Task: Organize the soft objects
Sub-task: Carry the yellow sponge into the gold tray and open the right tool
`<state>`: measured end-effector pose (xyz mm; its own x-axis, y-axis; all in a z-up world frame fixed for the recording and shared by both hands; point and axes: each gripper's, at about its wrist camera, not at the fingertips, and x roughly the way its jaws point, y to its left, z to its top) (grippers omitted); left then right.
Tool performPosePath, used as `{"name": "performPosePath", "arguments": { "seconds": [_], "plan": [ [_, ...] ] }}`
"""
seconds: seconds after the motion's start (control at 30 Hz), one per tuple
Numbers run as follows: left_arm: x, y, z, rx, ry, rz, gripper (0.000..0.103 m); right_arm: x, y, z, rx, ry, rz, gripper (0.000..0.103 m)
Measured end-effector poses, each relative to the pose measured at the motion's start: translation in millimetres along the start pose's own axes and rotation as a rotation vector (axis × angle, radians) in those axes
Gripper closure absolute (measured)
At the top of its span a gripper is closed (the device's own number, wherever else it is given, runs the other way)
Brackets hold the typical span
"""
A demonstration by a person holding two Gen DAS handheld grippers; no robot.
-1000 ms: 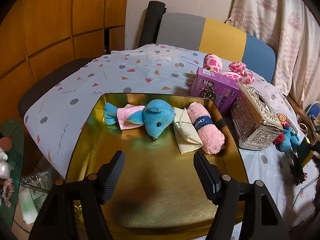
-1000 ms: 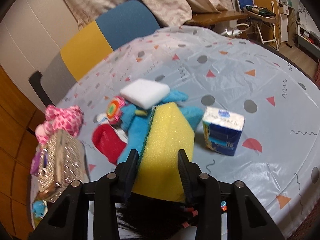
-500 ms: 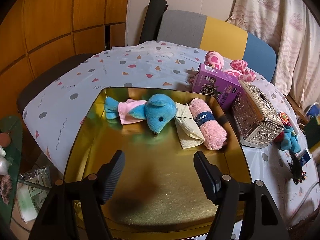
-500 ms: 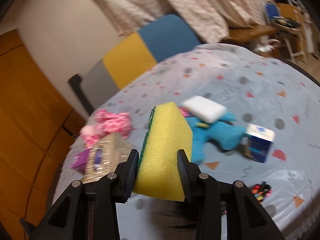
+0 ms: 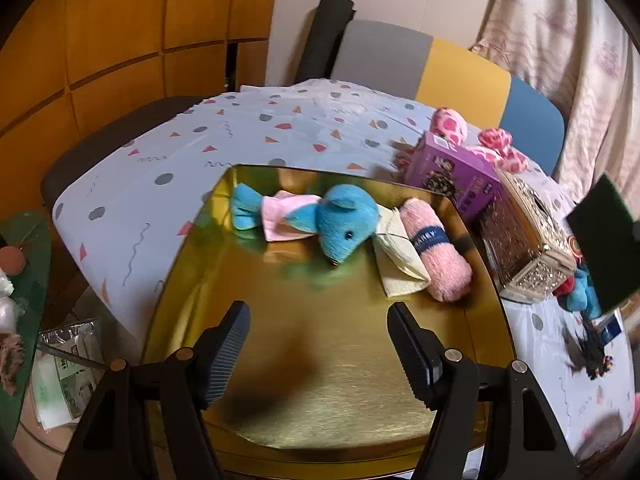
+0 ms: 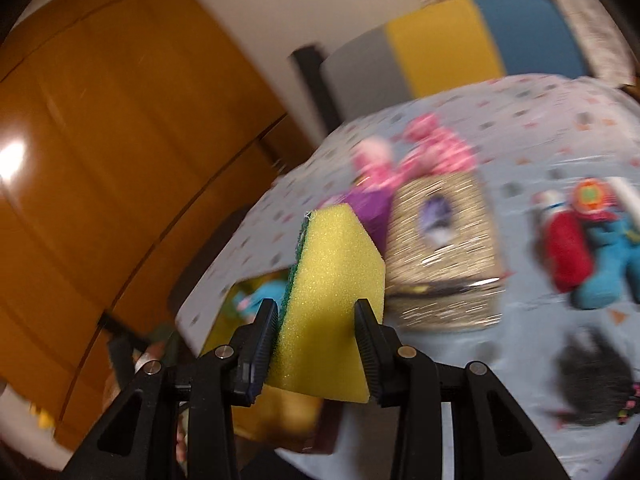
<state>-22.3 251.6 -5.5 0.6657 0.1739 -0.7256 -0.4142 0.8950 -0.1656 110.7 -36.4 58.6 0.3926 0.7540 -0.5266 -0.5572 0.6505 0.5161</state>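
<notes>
In the gold tray (image 5: 280,400) we see, along its far side, a blue plush (image 5: 344,224), a folded cloth (image 5: 400,256) and a pink towel roll (image 5: 436,256); the near half is bare. Our left gripper (image 5: 318,344) hangs released above it. Our right gripper (image 6: 316,344) clenches the yellow sponge (image 6: 332,296) (green back), right of the tray, above the silver box (image 5: 524,248).

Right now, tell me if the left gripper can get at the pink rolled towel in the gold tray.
Probably yes: the left gripper is open and empty above the gold tray, and nothing stands between it and the pink rolled towel.
</notes>
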Motion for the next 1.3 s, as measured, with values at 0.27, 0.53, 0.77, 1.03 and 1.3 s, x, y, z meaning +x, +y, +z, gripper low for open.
{"name": "performPosePath", "arguments": {
  "seconds": [0.27, 0.53, 0.77, 1.03, 1.3],
  "plan": [
    [-13, 42, 14, -0.095, -0.048, 0.056, 0.027, 105, 63, -26, -0.054, 0.280, 0.229, 0.064],
    [-11, 59, 11, -0.128, -0.030, 0.073, 0.027, 207, 59, -35, -0.089, 0.410, 0.034, 0.059],
    [-11, 52, 10, -0.107, -0.041, 0.065, 0.022, 197, 43, -40, -0.086, 0.393, -0.039, 0.038],
    [-19, 39, 11, -0.078, -0.056, 0.050, 0.022, 160, 57, -36, -0.148, 0.302, -0.068, 0.034],
    [-31, 16, 11, -0.010, -0.085, 0.021, 0.022, 115, 56, -31, -0.202, 0.196, -0.144, 0.034]
  ]
}}
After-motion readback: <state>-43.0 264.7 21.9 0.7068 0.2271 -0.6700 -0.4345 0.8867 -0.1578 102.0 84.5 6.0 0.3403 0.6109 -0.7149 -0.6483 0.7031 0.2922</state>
